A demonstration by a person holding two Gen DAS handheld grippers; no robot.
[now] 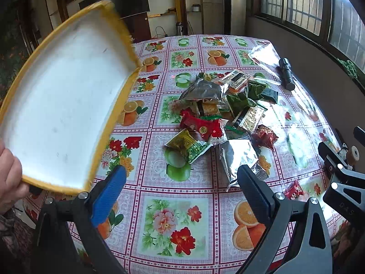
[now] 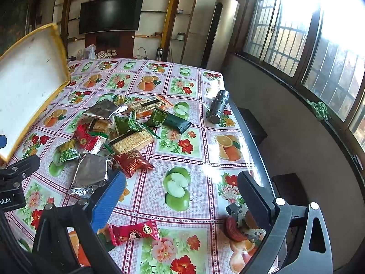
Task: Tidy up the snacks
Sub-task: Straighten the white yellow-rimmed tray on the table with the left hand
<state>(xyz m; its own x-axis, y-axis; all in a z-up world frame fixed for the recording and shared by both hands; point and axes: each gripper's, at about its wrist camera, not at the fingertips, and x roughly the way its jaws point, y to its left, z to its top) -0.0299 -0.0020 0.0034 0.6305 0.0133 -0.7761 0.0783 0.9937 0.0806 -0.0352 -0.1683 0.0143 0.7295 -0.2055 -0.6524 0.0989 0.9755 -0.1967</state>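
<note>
A pile of wrapped snacks (image 1: 216,105) in silver, green and red lies mid-table on the fruit-and-flower tablecloth (image 1: 173,223). My left gripper (image 1: 182,171) hovers open just short of the pile, nothing between its fingers. A bare hand (image 1: 9,173) holds a white tray with a yellow rim (image 1: 63,96) tilted up at the left, with nothing in it. My right gripper (image 2: 181,175) is open wide above the cloth, to the right of the pile (image 2: 118,125). A lone red packet (image 2: 133,231) lies on the cloth below its blue finger (image 2: 107,201). The tray (image 2: 27,86) stands far left.
A black torch (image 2: 219,109) lies near the table's right edge. A red reel with a metal tool (image 2: 237,228) sits at the near right corner. Dark stools (image 2: 287,187) stand on the floor beyond that edge. A clear plastic bag (image 1: 264,54) lies at the far right.
</note>
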